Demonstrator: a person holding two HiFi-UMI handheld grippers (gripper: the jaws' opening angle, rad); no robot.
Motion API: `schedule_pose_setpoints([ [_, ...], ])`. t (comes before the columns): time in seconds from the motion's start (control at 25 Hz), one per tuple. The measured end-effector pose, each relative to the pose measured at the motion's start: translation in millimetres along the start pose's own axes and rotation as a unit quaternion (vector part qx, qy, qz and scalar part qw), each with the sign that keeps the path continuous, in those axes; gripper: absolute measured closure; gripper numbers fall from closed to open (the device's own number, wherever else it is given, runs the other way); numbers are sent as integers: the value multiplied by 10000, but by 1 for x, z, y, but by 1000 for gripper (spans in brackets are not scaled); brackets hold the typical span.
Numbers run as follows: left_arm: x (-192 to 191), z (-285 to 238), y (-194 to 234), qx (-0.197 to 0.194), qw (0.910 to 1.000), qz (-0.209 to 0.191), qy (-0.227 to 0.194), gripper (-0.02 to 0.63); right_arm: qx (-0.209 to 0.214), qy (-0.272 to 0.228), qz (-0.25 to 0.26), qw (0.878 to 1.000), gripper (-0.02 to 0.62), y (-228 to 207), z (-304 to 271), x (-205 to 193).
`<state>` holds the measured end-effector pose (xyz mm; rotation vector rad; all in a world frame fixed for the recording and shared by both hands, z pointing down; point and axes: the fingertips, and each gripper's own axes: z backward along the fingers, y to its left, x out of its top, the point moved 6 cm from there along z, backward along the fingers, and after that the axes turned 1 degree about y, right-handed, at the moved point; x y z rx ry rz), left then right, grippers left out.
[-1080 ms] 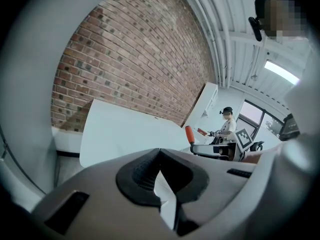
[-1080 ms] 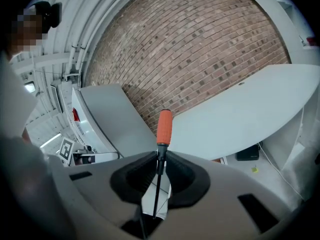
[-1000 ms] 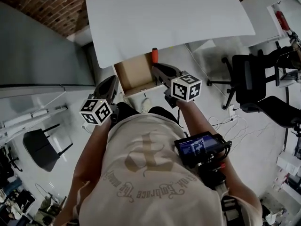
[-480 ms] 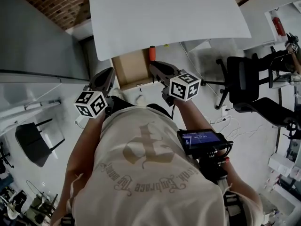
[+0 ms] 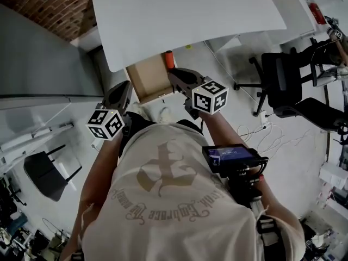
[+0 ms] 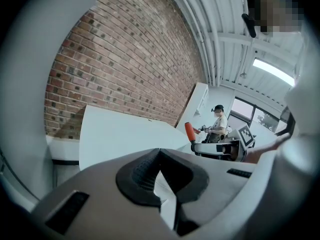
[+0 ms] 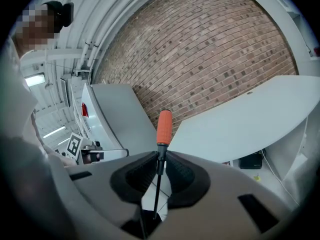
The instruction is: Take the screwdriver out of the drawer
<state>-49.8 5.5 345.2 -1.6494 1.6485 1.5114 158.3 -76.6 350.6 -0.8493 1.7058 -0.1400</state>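
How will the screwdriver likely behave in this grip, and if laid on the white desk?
The screwdriver looks stiff: its thin shaft runs straight through the right hand-held gripper. Its thick orange handle stands above the jaws, so it is probably top-heavy and may pivot. Being round, it would probably roll on the flat desk.

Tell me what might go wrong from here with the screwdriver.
The right gripper pinches only the thin shaft of the screwdriver, with the orange handle above the jaws, so it may swivel or slip out. In the head view the handle sits close to the table edge, so a lift could knock it. The drawer stands open and might get bumped.
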Motion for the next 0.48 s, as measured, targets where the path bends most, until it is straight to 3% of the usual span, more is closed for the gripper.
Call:
schedule_pose_setpoints([
  [0.48,1,4,8,92,10000,18,13,586,92,102,-5,9999,526,-1,-12,0],
])
